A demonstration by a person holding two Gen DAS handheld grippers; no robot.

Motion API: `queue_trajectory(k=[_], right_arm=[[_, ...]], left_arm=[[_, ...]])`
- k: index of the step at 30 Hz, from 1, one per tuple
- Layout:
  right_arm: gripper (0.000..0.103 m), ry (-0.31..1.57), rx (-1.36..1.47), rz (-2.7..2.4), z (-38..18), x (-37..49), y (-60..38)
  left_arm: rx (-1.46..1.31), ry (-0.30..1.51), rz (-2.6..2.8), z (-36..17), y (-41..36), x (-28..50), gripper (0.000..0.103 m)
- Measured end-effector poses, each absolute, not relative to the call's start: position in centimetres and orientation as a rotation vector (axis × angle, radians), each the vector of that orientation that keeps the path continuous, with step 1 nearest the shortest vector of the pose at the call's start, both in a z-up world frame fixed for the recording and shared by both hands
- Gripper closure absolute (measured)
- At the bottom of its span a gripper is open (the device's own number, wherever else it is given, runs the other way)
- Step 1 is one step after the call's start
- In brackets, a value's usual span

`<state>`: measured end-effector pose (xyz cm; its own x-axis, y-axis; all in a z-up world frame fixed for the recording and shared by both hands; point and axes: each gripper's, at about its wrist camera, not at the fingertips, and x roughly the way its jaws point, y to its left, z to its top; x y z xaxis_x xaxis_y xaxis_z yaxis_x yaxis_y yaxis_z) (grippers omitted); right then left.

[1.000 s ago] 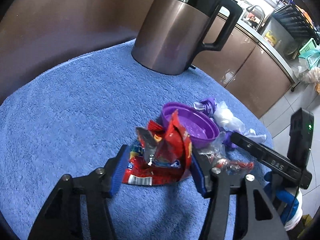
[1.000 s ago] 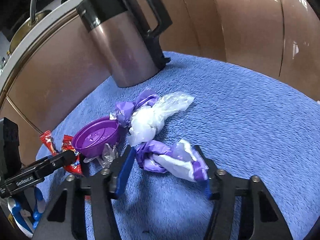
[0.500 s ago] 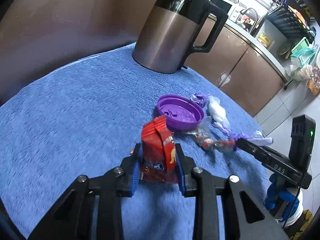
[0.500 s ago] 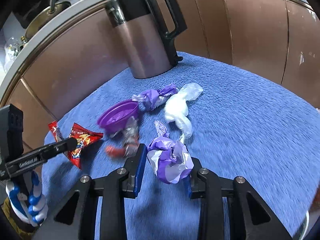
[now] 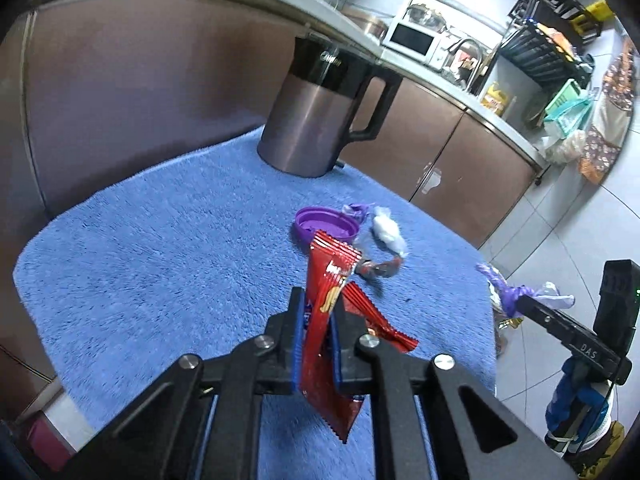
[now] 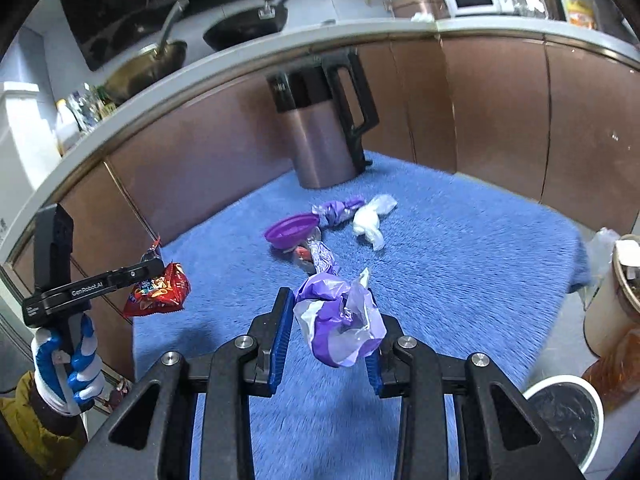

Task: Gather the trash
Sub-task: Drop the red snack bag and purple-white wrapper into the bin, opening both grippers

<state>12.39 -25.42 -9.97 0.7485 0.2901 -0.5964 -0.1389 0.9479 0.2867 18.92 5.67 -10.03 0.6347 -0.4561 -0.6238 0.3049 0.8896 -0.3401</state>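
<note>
My left gripper (image 5: 318, 330) is shut on a red snack wrapper (image 5: 328, 320) and holds it above the blue towel (image 5: 160, 264). It also shows in the right wrist view (image 6: 158, 290). My right gripper (image 6: 326, 334) is shut on a crumpled purple and white wrapper (image 6: 340, 320), lifted off the towel. It also shows in the left wrist view (image 5: 508, 292). On the towel lie a purple lid (image 6: 292, 230), a purple wrapper (image 6: 338, 210), a white plastic wad (image 6: 370, 220) and a small clear wrapper with red (image 5: 378, 268).
A brown and black kettle (image 5: 320, 116) stands at the back of the towel. A white-rimmed bin (image 6: 560, 412) and a cream container (image 6: 612, 304) sit low at the right. Kitchen cabinets (image 6: 480, 112) run behind the table.
Both grippers have risen and pulled back from the pile, each carrying its wrapper off the towel. The right gripper has moved toward the table's right edge.
</note>
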Motion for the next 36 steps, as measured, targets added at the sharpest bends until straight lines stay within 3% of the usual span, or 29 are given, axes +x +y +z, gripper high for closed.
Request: queue_trajectory(k=[14, 27, 36], right_arm=[[0.071, 0.592, 0.28, 0.028, -7.4, 1.5, -32.1], [0.07, 0.68, 0.443, -0.217, -14.2, -2.4, -41.7], [0.069, 0.755, 0.493, -0.326, -19.2, -2.7, -46.5]], left_arm=[[-0.159, 0.729, -0.543, -7.3, 1.1, 14.7, 0.093], [0.072, 0.796, -0.819, -7.8, -16.6, 13.1, 0.093], [0.224, 0.885, -0.931, -11.4, -28.9, 12.7, 0.093]])
